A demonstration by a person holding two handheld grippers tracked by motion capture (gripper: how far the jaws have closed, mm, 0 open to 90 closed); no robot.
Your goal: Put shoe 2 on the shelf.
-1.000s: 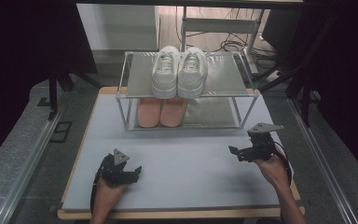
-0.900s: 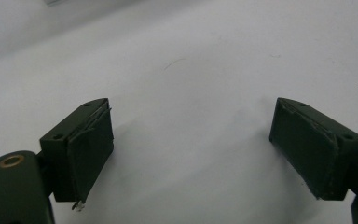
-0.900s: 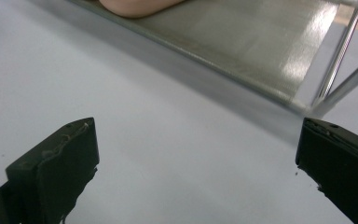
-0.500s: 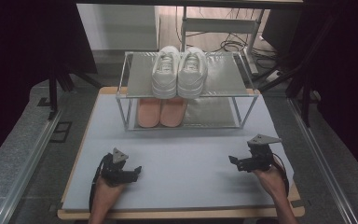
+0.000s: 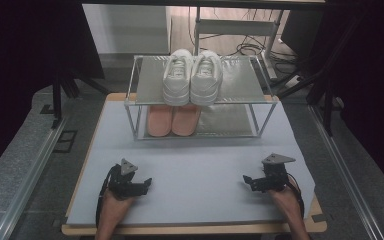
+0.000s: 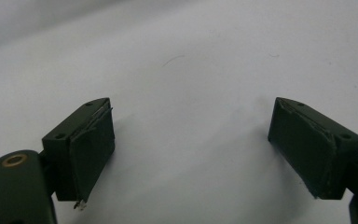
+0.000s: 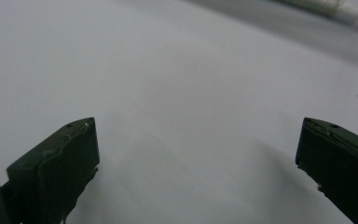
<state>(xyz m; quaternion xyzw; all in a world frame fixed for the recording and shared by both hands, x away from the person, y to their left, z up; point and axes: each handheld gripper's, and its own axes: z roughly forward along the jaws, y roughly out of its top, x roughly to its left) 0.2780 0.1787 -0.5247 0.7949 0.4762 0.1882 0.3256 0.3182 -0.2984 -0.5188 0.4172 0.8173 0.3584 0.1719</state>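
Two hand-held grippers rest low over the near part of the surface (image 5: 195, 170), one at each side, both well short of the shoe rack (image 5: 200, 97) that stands toward the far edge. The left hand-held gripper (image 5: 142, 184) sits near the front left corner with the person's left hand (image 5: 114, 202) behind it; in the left gripper view its jaws stand wide apart with nothing but pale grey mat between them (image 6: 191, 140). The right hand-held gripper (image 5: 249, 181) sits near the front right, the right hand (image 5: 282, 197) gripping it from behind and a grey three-cornered plate on top; in the right gripper view its jaws are also spread wide, again with only bare mat between them (image 7: 198, 163). Neither one holds or touches anything.

On the rack, a pair of white sneakers (image 5: 192, 77) stands side by side on the top shelf, heels toward the person and hanging slightly over the front rail. Directly beneath them, on the lower shelf, lies a pair of pink slippers (image 5: 173, 120), also side by side, just left of the shelf's middle. The rack is a metal frame with two grey shelves, and the right part of each shelf is bare. Both pairs of shoes are well apart from the grippers, with an open stretch of mat lying between.

Behind the surface, cables (image 5: 252, 50) trail across a wooden floor, and dark stands flank both sides.
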